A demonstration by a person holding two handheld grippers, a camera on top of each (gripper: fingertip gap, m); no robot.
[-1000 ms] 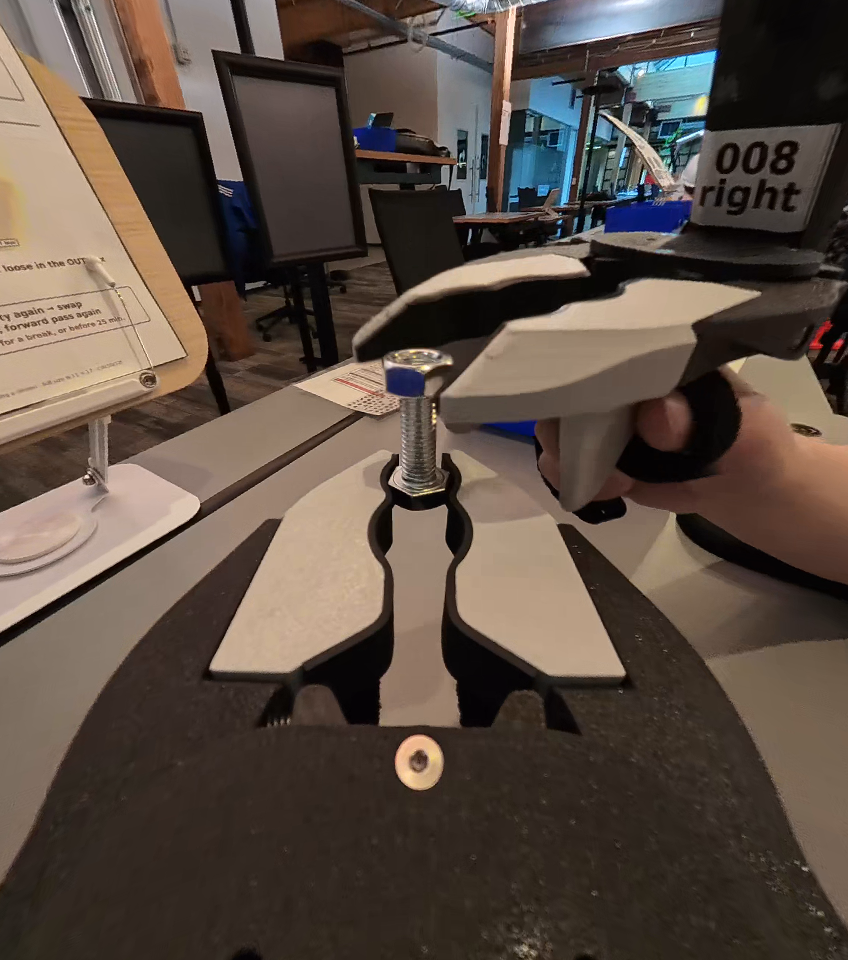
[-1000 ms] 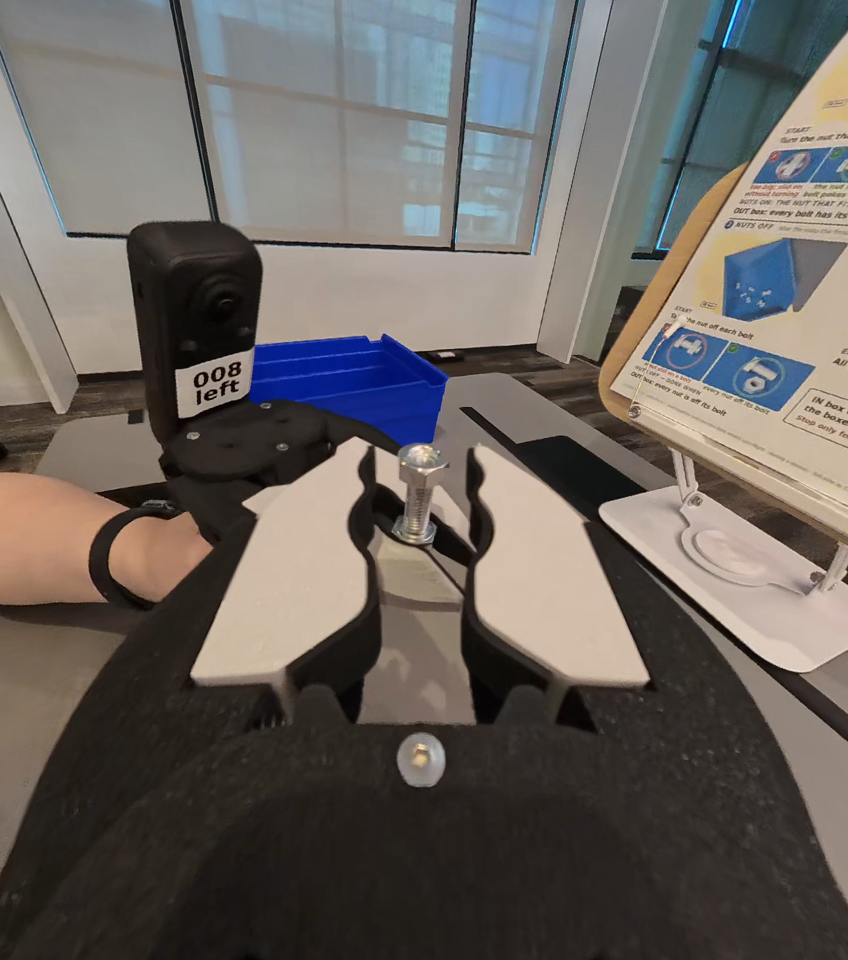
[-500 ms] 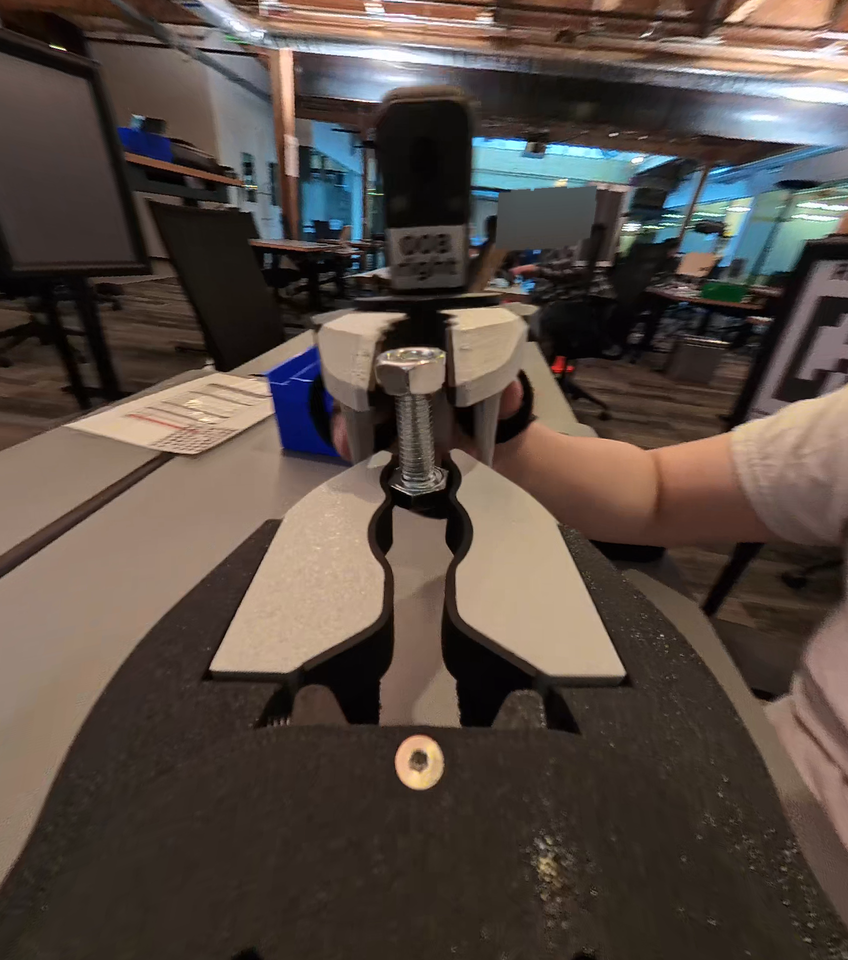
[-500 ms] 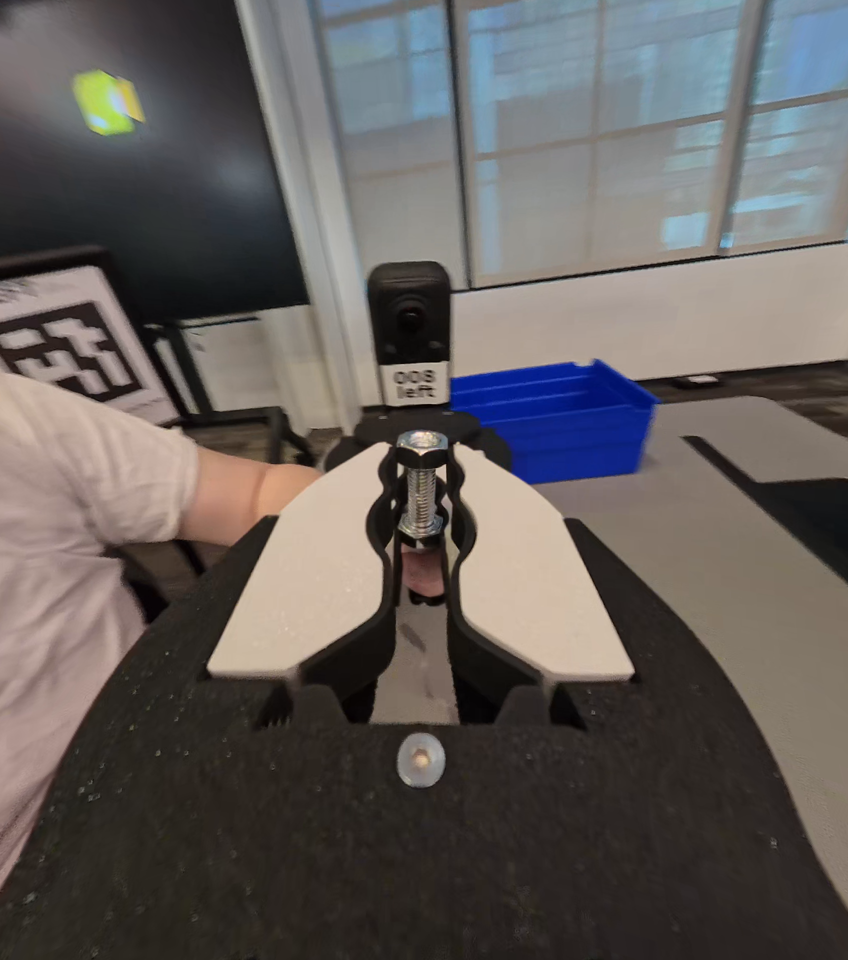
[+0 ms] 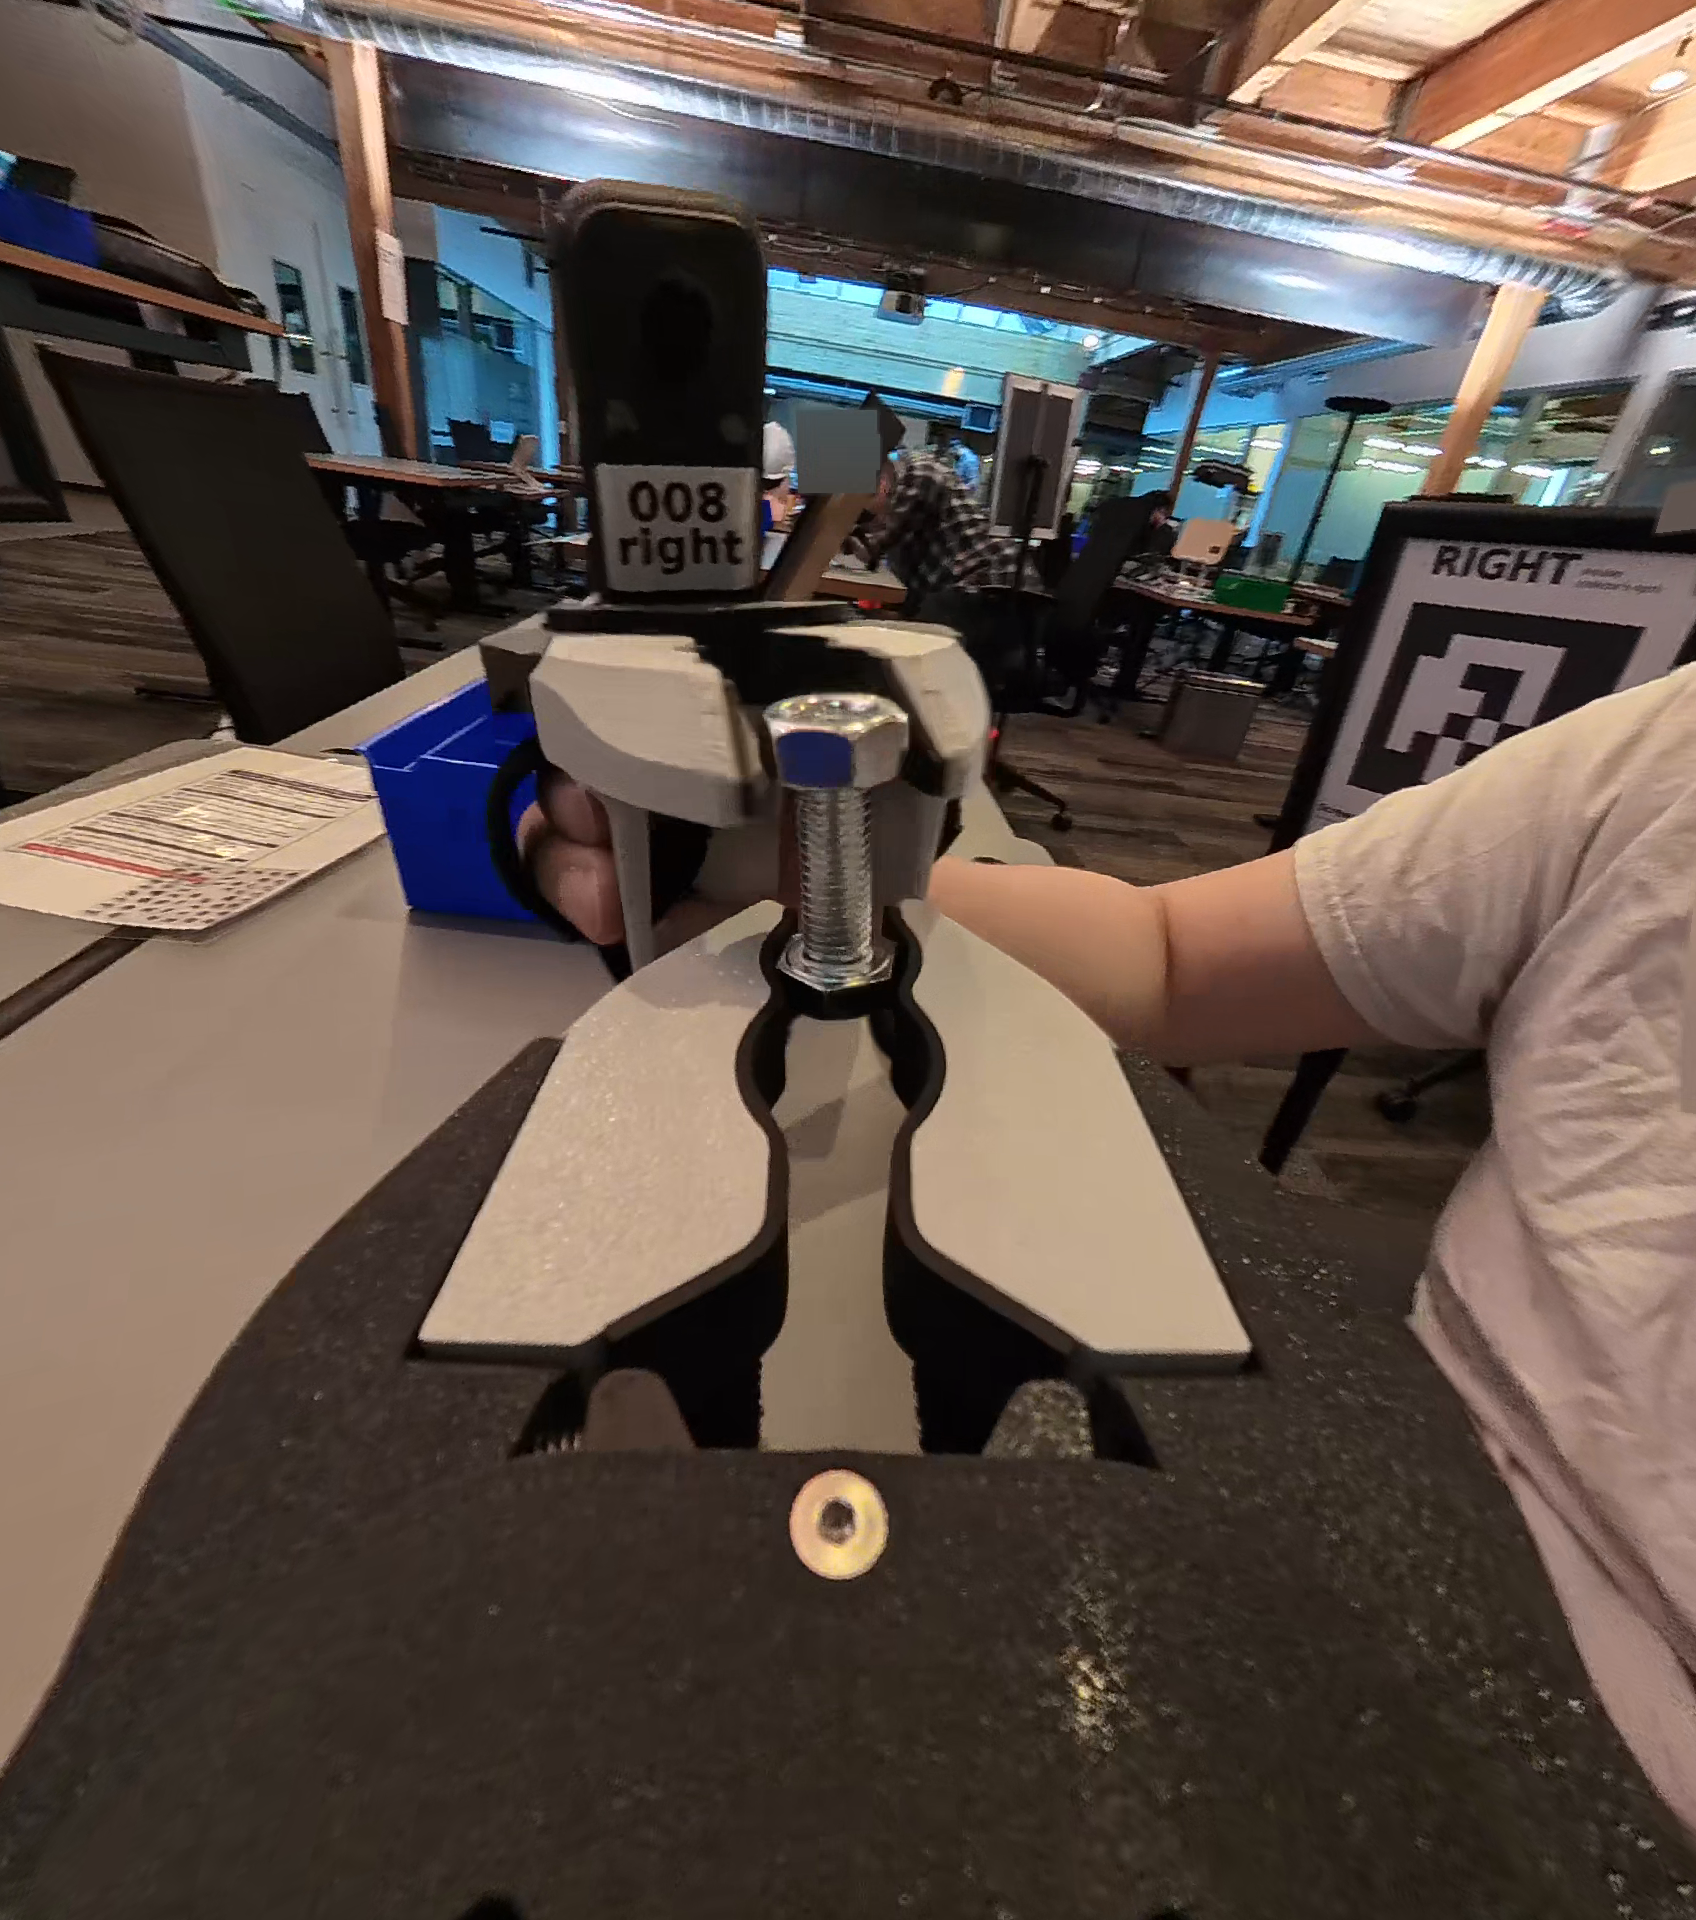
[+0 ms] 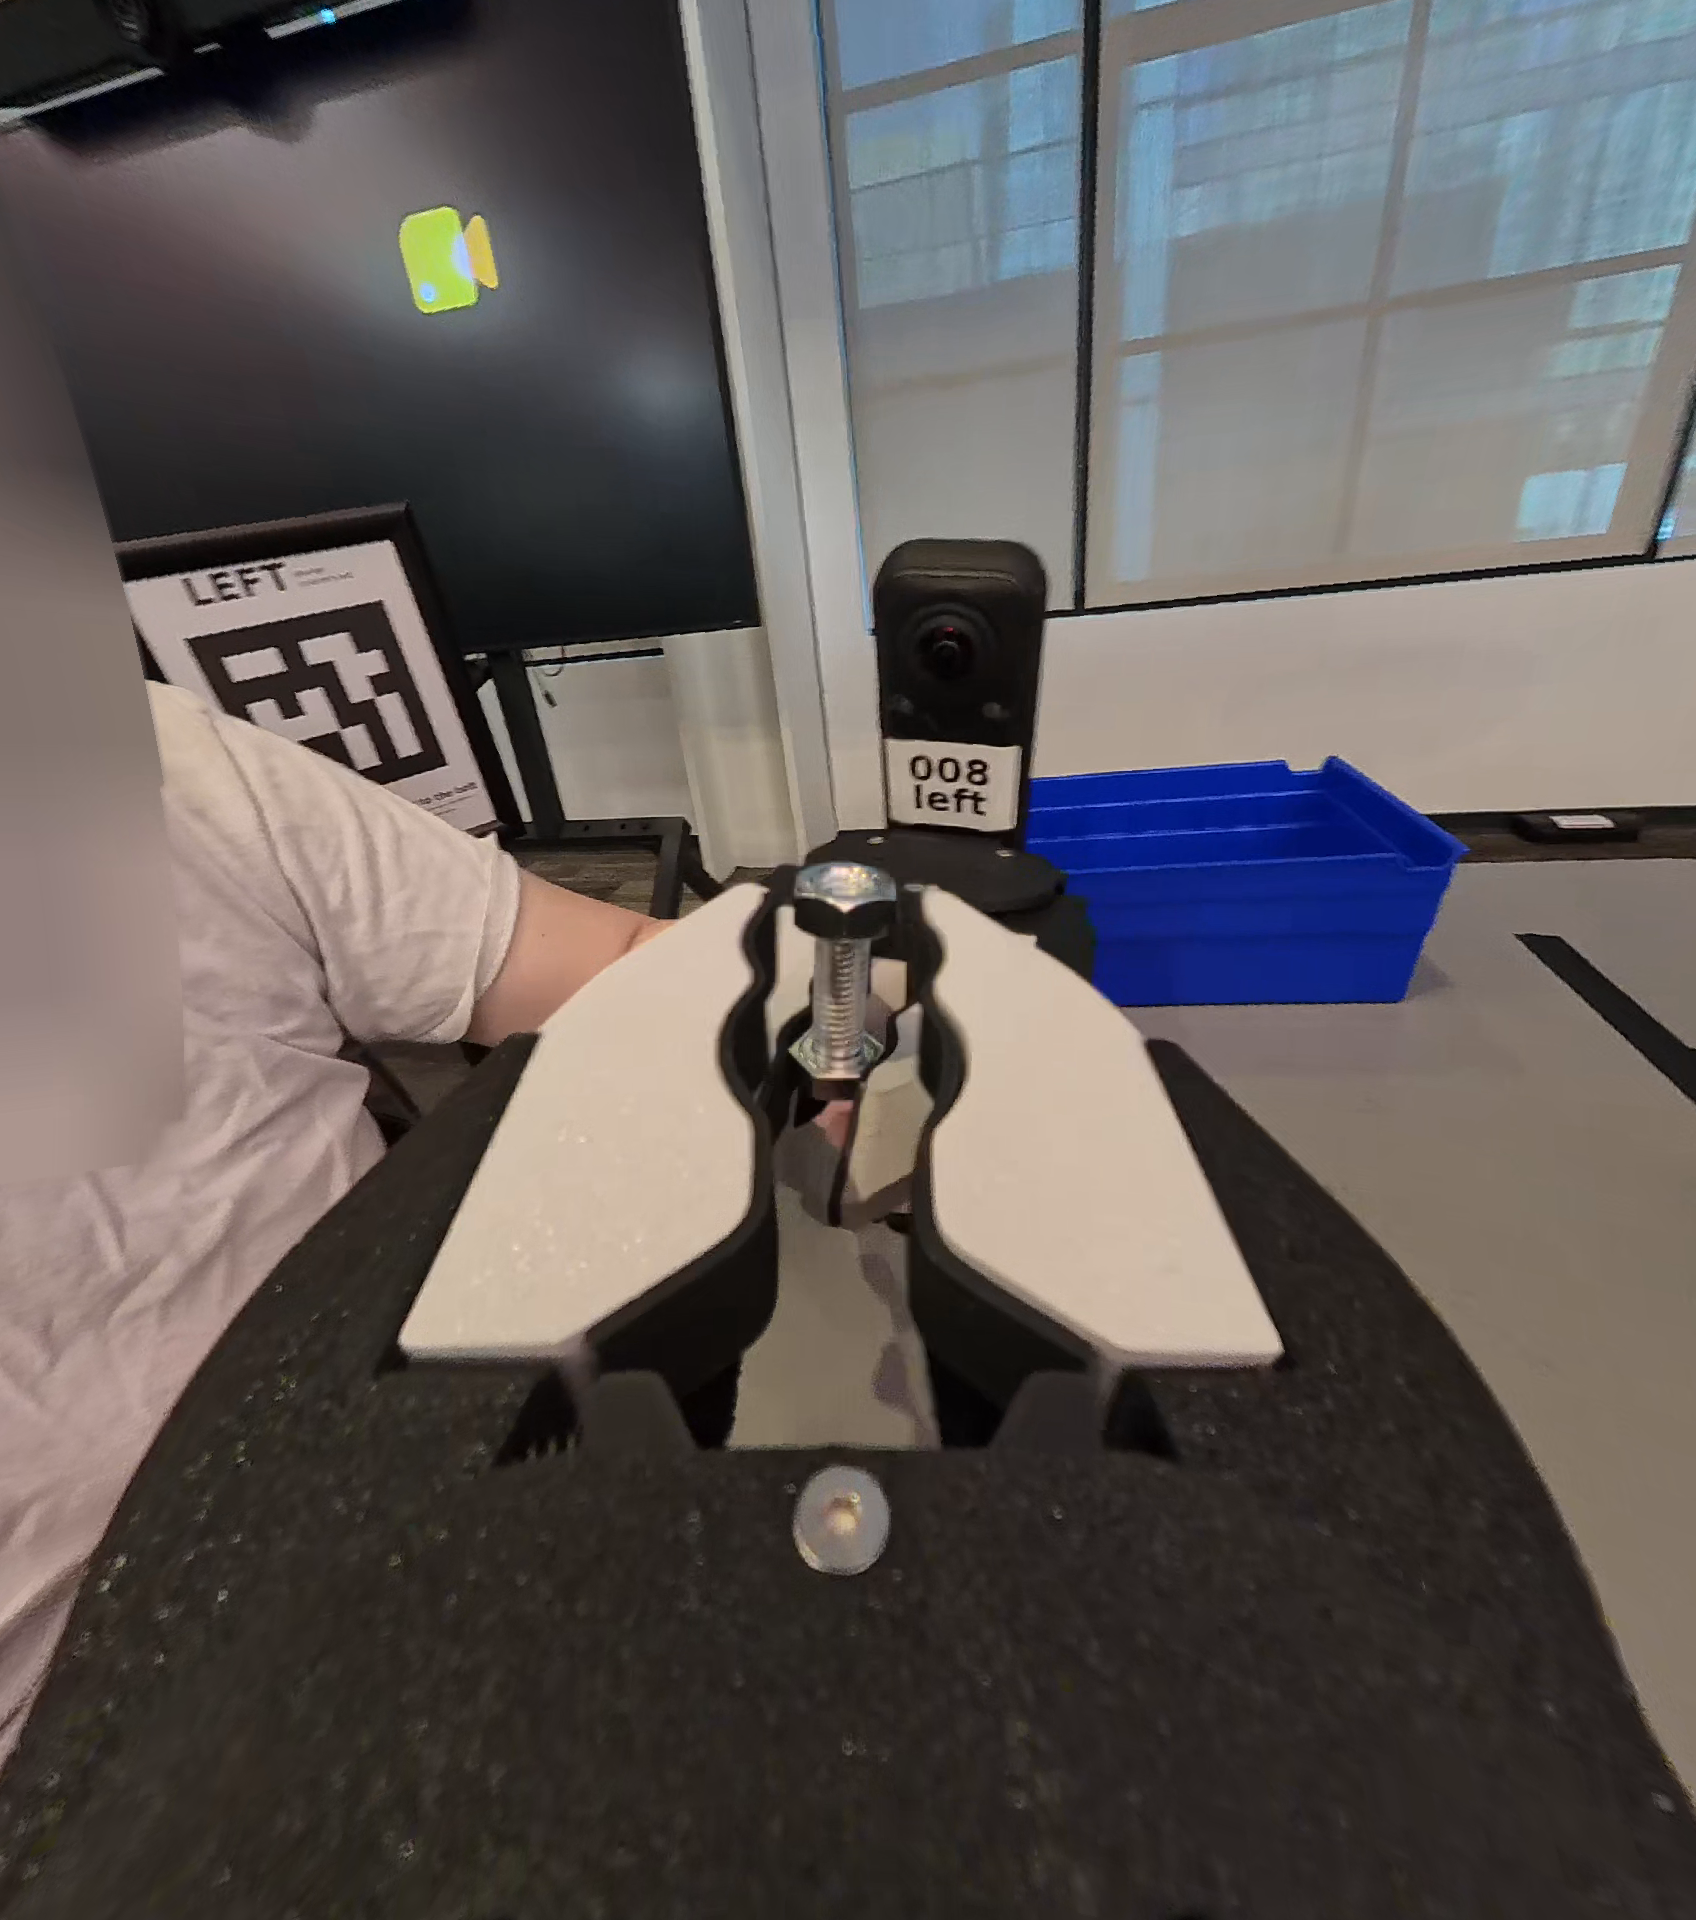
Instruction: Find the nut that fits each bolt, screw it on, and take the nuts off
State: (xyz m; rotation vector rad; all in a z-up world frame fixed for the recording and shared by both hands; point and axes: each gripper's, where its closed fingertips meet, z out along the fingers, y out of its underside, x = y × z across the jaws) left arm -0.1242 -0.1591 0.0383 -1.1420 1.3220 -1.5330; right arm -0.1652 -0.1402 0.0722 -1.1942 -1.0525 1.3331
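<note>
A silver bolt stands upright between my two grippers, which face each other above the grey table. My left gripper is shut on the hex nut at the lower end of the thread. My right gripper is shut on the bolt's hex head. It also shows in the left wrist view, behind the head. In the right wrist view the nut sits low on the bolt, with most of the thread bare.
A blue bin stands on the table behind the left gripper, and another blue bin behind the right one. A printed sheet lies at the left. The person's arm and shirt fill the right side. Tip to tip, the grippers are about 5 cm apart.
My right gripper has closed from open onto the bolt head. Both grippers have swung round with the bolt, away from the instruction board and towards the person.
</note>
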